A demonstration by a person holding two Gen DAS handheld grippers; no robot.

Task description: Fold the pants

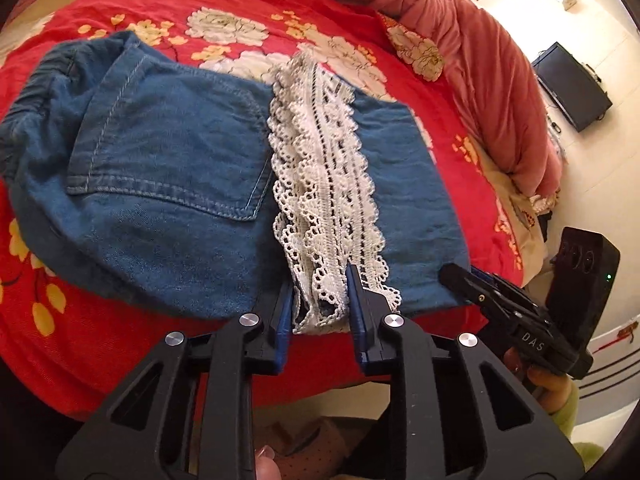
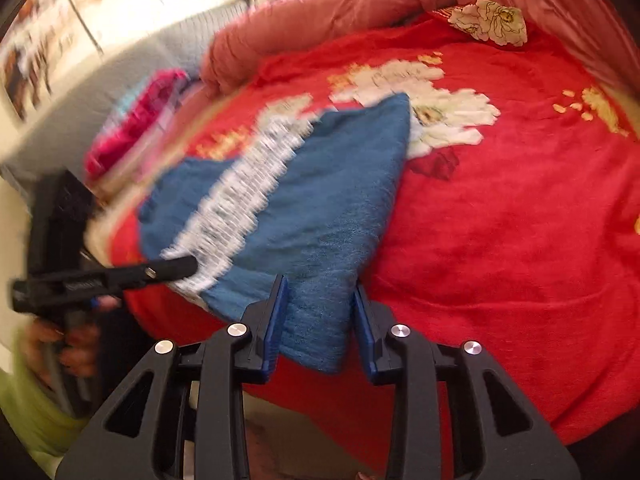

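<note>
Left wrist view: the left claw (image 1: 320, 304) pinches the white lace trim (image 1: 320, 184) at the near edge of the denim pants (image 1: 168, 152); the right claw (image 2: 320, 312) clamps their blue hem corner, all lying on the red floral bed (image 1: 360, 0).

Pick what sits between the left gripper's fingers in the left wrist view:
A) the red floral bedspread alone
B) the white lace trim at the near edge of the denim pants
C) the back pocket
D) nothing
B: the left gripper has its blue pads on either side of the white lace trim at the near edge of the denim pants.
</note>
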